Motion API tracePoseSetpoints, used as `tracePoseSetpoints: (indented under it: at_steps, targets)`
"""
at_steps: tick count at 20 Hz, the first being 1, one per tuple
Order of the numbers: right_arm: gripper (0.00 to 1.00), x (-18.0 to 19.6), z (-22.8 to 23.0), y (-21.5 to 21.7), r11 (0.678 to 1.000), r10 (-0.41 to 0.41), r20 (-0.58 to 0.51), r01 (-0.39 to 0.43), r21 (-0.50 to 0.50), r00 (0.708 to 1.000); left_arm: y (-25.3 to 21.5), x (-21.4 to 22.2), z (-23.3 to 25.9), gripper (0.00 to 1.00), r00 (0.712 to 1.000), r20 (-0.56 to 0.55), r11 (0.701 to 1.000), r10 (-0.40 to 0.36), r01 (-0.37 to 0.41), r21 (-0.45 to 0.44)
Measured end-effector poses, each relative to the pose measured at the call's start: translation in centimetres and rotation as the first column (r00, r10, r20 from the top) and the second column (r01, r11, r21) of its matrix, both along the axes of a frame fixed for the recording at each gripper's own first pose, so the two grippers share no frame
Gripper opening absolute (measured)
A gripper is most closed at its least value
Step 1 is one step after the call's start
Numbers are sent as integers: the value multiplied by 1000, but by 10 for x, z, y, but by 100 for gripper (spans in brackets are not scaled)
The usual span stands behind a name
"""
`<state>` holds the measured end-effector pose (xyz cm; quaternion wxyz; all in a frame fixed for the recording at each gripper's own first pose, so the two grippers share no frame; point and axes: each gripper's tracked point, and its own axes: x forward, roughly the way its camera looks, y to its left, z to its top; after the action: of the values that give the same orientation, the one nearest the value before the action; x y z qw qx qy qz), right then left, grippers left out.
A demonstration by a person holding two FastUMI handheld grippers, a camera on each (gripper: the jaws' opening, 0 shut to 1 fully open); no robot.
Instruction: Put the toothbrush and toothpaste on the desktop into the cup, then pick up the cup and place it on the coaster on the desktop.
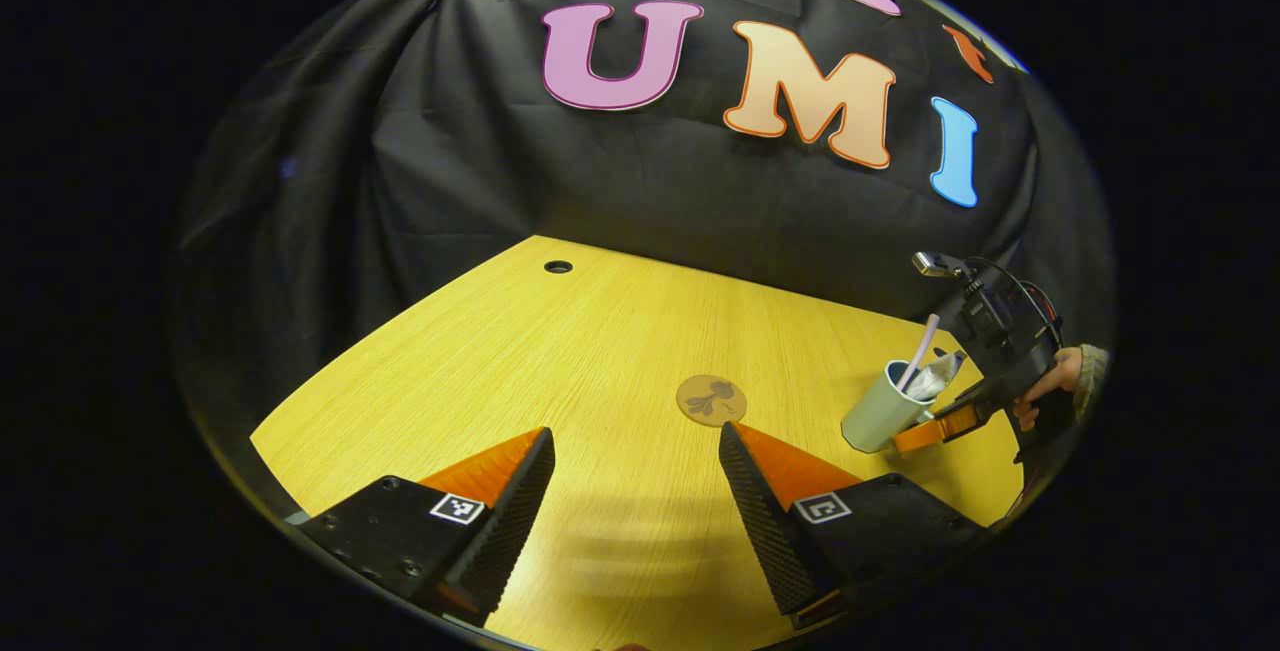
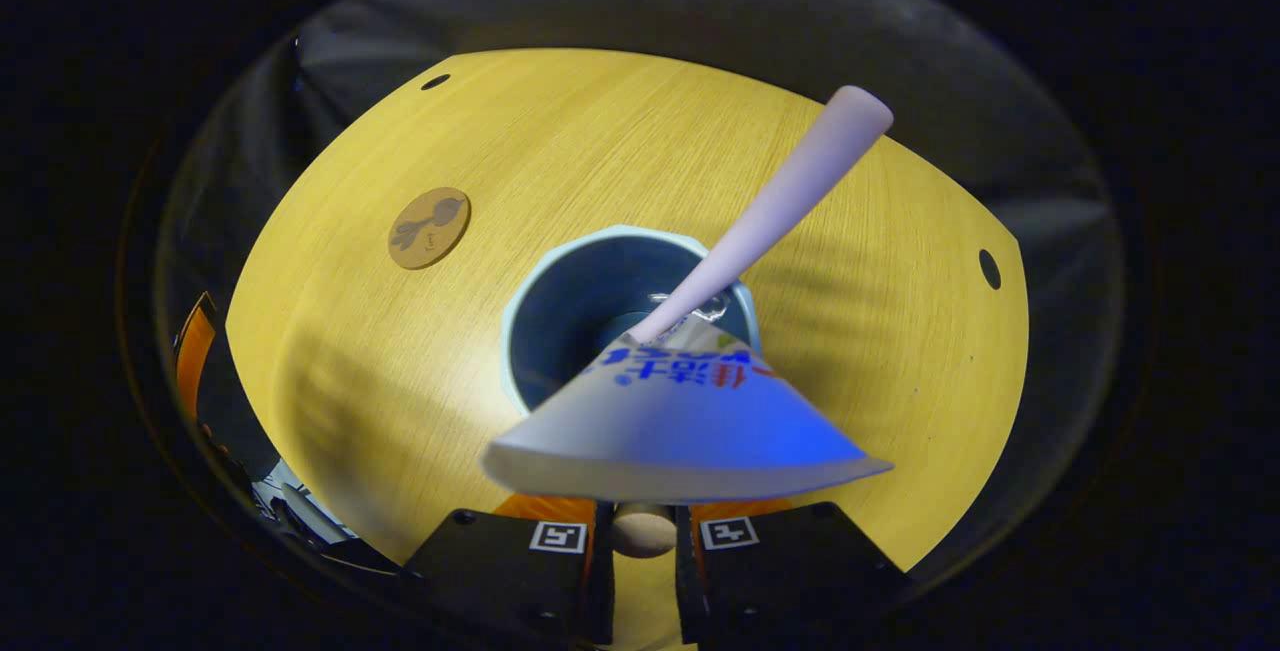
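The cup (image 2: 600, 311) on the table (image 1: 560, 351) holds the toothbrush (image 2: 780, 206) and toothpaste (image 2: 680, 421), its handle (image 2: 642, 529) pinched by the right tool (image 2: 640, 541), while the left tool (image 1: 635, 491) hangs spread near the coaster (image 1: 711, 399).

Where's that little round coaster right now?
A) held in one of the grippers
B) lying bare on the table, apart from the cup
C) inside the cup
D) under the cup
B: the coaster lies bare on the wooden table, well to one side of the cup, which already holds the toothbrush and toothpaste.
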<state>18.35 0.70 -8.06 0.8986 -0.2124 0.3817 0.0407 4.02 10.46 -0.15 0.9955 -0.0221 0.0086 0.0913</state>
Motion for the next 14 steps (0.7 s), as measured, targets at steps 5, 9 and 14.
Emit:
tracePoseSetpoints:
  at_steps: [5,9,14]
  targets:
    - [27,3,3,4,999,53,21,-54,5,998,12,-8,-7,95,1000,-13,1000,-5,4,-2]
    - [27,5,6,4,991,132,34,-132,-18,991,35,-24,-12,95,1000,-27,1000,13,-13,-7]
    - [27,6,8,1,976,215,12,-214,-41,977,68,-37,-17,96,998,-50,999,47,-47,2]
